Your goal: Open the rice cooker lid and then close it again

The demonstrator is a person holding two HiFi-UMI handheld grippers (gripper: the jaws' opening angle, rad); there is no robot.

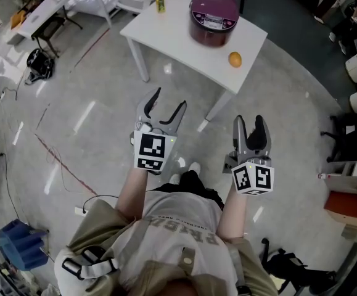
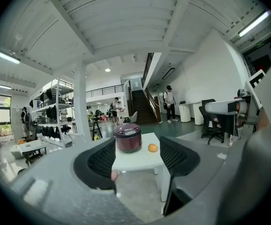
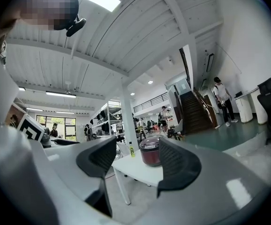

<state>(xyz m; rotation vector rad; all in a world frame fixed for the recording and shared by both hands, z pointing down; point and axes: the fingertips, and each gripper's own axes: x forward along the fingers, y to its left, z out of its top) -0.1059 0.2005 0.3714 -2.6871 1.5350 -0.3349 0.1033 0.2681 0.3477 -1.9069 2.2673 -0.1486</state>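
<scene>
A dark purple rice cooker (image 1: 213, 17) with its lid down stands on a small white table (image 1: 166, 29) ahead of me, next to an orange (image 1: 235, 59). Both grippers hang over the floor well short of the table. My left gripper (image 1: 169, 106) is open with nothing between its jaws; through them I see the rice cooker (image 2: 128, 137) and the orange (image 2: 152, 147). My right gripper (image 1: 250, 127) is open and empty too, and the rice cooker (image 3: 150, 154) shows between its jaws, far off.
A small yellow bottle (image 1: 160, 3) stands at the table's far corner. Desks (image 1: 36, 14) and a black bag (image 1: 39, 63) lie to the left, office chairs (image 1: 351, 128) to the right. Cables run across the glossy floor (image 1: 73, 140). People stand far off near a staircase (image 2: 142, 109).
</scene>
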